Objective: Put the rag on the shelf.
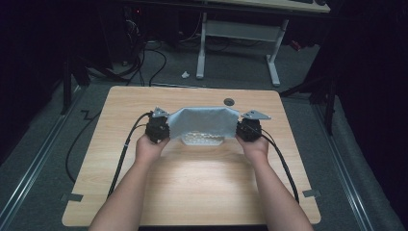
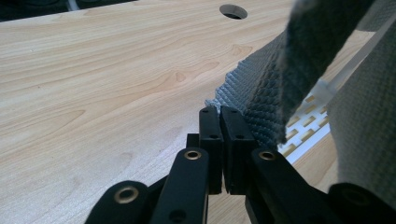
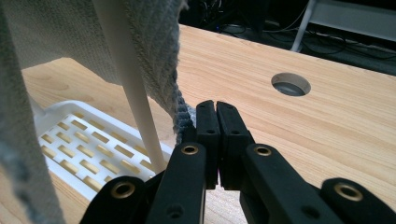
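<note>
Hanging cloth: a grey-blue woven cloth (image 1: 204,122) is stretched between the two grippers above the middle of the table, sagging a little in the centre.
Cloth in the left gripper view: its textured edge (image 2: 261,100) runs down to the jaw tips, with a darker fold draped across the upper right.
Cloth in the right gripper view: a hem (image 3: 175,88) drops to the left side of the jaws, and more cloth fills the upper left.
Left gripper (image 1: 157,128): jaws pressed almost together with only a thin slit between the pads, pinching the cloth's left corner (image 2: 219,108).
Right gripper (image 1: 248,129): jaws pressed together on the cloth's right corner (image 3: 215,106); the hem disappears beside the tips.
Hands: the left hand (image 1: 149,147) and the right hand (image 1: 255,147) each grasp a gripper from behind, forearms entering from the near edge.
Below the cloth: a white slotted plastic tray (image 1: 202,139) lies on the table directly under it; a pale upright bar (image 3: 133,93) of it rises in front of the right gripper's camera.
Table (image 1: 192,187): light wood, with a round cable hole (image 1: 229,102) just beyond the cloth.
Cables: a black cable (image 1: 122,154) trails from each gripper toward the near edge.
</note>
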Demonstrator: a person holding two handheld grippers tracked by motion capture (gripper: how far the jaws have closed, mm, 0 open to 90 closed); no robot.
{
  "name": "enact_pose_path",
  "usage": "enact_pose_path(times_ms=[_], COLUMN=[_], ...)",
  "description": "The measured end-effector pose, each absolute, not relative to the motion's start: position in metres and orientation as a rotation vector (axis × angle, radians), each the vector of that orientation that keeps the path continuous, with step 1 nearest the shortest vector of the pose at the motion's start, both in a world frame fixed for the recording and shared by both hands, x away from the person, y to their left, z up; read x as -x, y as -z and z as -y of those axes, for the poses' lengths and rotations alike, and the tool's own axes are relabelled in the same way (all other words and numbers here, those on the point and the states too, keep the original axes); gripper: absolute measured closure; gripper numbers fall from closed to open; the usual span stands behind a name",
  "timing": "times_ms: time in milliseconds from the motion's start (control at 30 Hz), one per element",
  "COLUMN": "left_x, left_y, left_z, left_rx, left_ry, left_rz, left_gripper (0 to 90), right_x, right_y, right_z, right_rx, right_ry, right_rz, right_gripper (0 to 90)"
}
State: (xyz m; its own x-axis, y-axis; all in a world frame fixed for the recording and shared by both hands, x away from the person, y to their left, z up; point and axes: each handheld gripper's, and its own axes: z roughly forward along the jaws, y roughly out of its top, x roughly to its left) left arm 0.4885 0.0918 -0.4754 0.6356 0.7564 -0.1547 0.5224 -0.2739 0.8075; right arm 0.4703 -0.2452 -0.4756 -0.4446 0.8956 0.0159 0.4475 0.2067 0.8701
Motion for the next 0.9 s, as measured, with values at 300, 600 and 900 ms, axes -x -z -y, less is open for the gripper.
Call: enact_pose_path(times_ms=[300, 600, 900], left_x=[-0.485, -0.483, -0.480], left_y=[0.471, 0.461, 0.460], left_z=[-0.108, -0.122, -0.125], left_rx=[-1.883, -1.851, -1.844], left_ry=[-0.352, -0.381, -0.381], left_rz=[-1.050, -1.061, -1.060], left_gripper=[68.7, 65.0, 65.0], right_x=[-0.468, -0.465, -0.467], right_y=[0.475, 0.465, 0.467], right_z=[0.255, 0.262, 0.264], right_rx=[-1.269, -1.254, -1.266], right_ry=[-1.196, -1.186, -1.184], right_rz=[-1.957, -1.928, -1.936], right_gripper=[82.0, 79.8, 76.0])
